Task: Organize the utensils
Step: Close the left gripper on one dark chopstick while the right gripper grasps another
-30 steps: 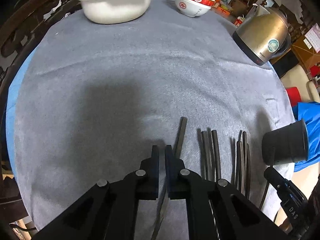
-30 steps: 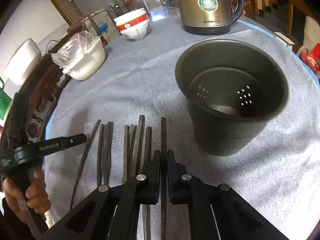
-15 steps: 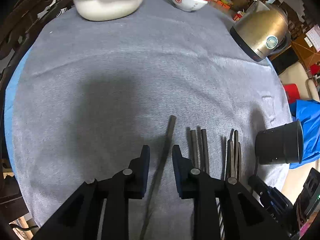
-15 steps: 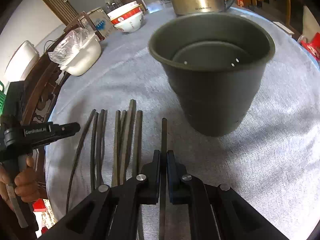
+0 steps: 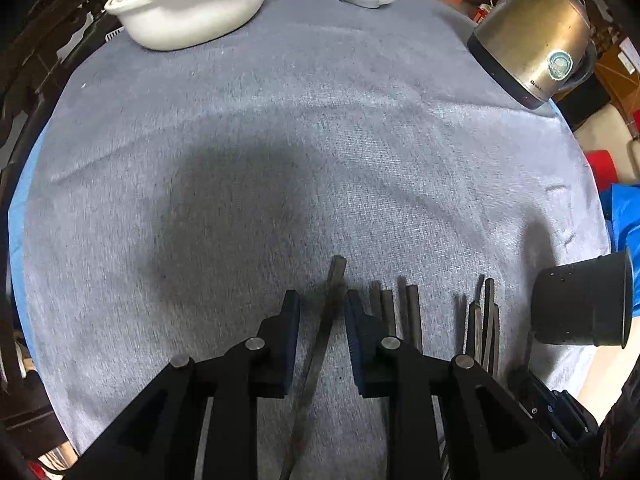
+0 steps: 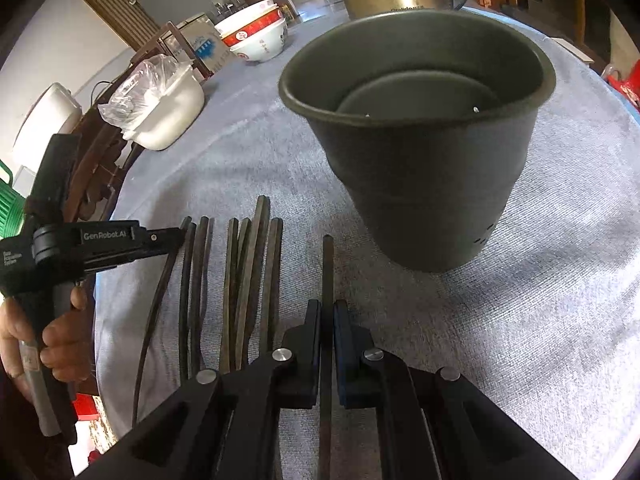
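One chopstick (image 6: 327, 280) pinched by right hand-held gripper (image 6: 327, 312)

Both tools look alike: each matte black, angular hand-held gripper has two flat arms with triangular cut-outs, joined by round silver pivot screws, and ends in blocky fingers faced with dark blue pads. The left hand-held gripper (image 5: 320, 312) shows four such screws, as does the right hand-held gripper (image 6: 327, 320). Seen from the right wrist camera, the left tool's slim black body carries white "GenRobot.AI" lettering, a small screw head and further small white print on its rounded housing. The person's hand (image 6: 44, 344) shows beside a grey-and-black pistol grip.
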`<state>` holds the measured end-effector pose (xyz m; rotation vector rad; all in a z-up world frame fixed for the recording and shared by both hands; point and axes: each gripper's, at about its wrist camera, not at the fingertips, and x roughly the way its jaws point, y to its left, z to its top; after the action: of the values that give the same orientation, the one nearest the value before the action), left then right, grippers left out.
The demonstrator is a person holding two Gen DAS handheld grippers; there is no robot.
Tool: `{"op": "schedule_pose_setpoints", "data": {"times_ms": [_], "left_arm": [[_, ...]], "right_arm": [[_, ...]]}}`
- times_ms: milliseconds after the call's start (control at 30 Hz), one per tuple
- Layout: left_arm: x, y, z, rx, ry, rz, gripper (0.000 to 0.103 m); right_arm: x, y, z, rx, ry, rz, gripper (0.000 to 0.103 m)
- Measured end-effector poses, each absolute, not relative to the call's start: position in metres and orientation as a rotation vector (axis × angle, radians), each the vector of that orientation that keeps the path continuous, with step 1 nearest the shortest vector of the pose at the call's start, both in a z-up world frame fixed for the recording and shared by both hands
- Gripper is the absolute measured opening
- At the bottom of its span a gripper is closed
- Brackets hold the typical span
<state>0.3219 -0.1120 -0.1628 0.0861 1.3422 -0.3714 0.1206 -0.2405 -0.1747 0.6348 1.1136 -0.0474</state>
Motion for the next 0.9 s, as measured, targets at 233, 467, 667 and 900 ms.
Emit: {"op": "schedule_pose_setpoints", "data": {"times_ms": [233,467,667,900], "left_arm": [[0.329,-0.13,-0.169,0.11,1.317,-0.384,0.007],[0.314,-0.112,-0.166,0.044,1.338,-0.407,0.006],[0.306,-0.108,-0.168,0.043,1.345,-0.421,0.006],[0.317,-0.11,-0.167,0.06,1.347,-0.402,0.015]], "right_arm": [[0.121,-0.24,-0.175,0.627,1.119,-0.056,0.007],[0.124,-0.238,-0.175,0.628,1.127,-0.063,0.007],[0.127,-0.236,-0.175,0.621,1.137,-0.076,0.007],[0.135,-0.238,-0.175,0.636,1.184,-0.083,0.008]]}}
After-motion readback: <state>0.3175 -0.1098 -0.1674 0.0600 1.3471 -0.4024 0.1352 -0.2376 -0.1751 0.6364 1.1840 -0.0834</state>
